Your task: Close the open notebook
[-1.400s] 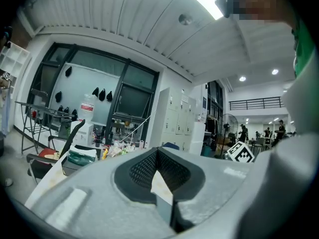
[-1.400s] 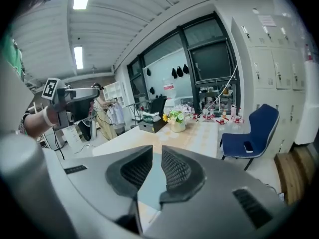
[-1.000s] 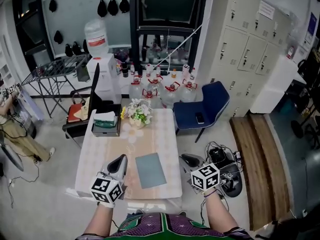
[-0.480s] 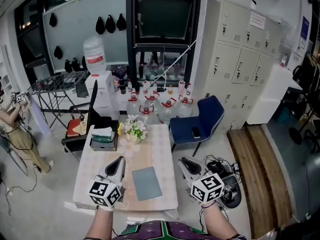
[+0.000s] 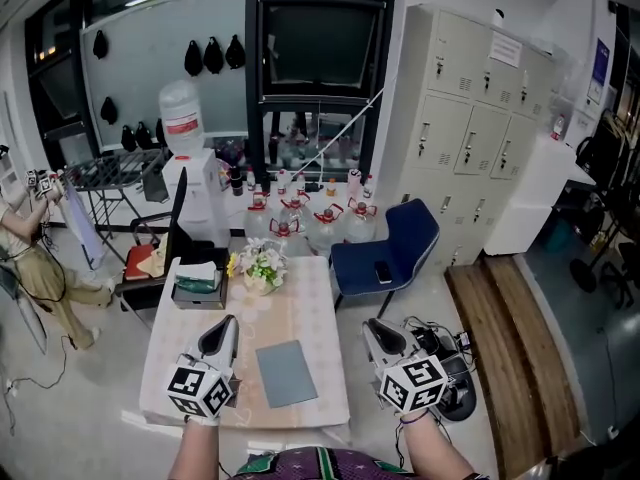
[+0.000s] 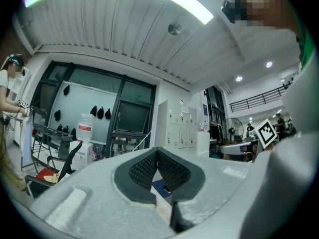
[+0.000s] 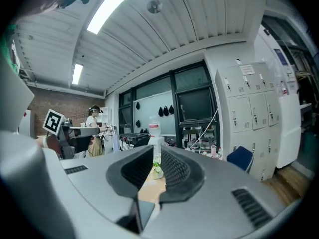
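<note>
- The closed grey-blue notebook (image 5: pixel 287 373) lies flat, cover up, on the tan strip that runs down the middle of the pale checked tablecloth on the small rectangular table (image 5: pixel 166 340), in the lower centre of the head view and near the table's near edge.
- The left gripper (image 5: pixel 228 321), grey with a marker cube at its rear, hangs over the table just left of the notebook, apart from it and pointing toward the far end.
- In the left gripper view its dark ribbed pads (image 6: pixel 172 171) meet at their tips, and nothing is caught between them.
- The right gripper (image 5: pixel 371 326), also grey and carrying a marker cube, sits to the lower right of the notebook, beyond the table's right edge and above the floor.
- In the right gripper view its dark ribbed pads (image 7: pixel 175 169) stand a narrow slit apart, with nothing in the slit; the room's far side shows through it.
- A bunch of white and yellow flowers (image 5: pixel 258 265) stands at the table's far end, with a dark tray of folded cloths (image 5: pixel 196 284) to its left.
- A blue upholstered chair (image 5: pixel 390 251) stands to the right of the table's far corner, in front of pale metal lockers (image 5: pixel 470 118).
- A white water dispenser with an upturned bottle (image 5: pixel 184 133) stands at the upper left.
</note>
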A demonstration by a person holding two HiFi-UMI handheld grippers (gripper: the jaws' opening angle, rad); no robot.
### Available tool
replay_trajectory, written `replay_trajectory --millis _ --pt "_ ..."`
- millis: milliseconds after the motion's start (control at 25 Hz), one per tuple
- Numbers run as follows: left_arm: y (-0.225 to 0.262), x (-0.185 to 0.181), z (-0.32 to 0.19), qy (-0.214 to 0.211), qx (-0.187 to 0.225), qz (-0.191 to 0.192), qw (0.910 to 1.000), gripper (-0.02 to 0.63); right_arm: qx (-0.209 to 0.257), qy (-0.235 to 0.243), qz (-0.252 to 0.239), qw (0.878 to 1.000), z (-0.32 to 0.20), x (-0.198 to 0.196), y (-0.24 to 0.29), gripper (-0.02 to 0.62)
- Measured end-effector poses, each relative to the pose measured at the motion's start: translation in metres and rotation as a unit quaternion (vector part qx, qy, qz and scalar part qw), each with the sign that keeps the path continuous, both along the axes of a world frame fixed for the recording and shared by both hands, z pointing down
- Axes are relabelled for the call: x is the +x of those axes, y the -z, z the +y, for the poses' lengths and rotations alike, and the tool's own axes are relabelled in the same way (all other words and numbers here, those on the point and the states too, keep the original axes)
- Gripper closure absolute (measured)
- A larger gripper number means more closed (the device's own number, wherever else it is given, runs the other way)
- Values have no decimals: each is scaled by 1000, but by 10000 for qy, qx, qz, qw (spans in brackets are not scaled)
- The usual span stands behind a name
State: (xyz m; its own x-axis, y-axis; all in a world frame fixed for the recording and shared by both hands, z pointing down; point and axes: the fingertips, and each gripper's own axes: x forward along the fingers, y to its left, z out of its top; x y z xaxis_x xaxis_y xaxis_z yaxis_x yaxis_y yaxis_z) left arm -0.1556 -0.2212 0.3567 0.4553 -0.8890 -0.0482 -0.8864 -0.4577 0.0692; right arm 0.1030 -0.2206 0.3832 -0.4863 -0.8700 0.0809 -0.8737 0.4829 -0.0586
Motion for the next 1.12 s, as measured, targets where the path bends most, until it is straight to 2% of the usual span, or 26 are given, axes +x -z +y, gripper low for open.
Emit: replay_trajectory --millis 240,640,880,1120 --pt "-5 -4 1 24 -21 40 10000 591 14 -172 -159 9997 2 8 0 565" --pt "-1 4 8 -128 18 139 9998 591 159 -373 -33 9992 8 12 6 592" --pt "2 5 13 -190 63 74 9998 591 224 -530 44 9983 9 14 10 594" --pt "-2 5 18 -228 42 -26 9997 589 95 -427 -87 9990 9 5 5 593"
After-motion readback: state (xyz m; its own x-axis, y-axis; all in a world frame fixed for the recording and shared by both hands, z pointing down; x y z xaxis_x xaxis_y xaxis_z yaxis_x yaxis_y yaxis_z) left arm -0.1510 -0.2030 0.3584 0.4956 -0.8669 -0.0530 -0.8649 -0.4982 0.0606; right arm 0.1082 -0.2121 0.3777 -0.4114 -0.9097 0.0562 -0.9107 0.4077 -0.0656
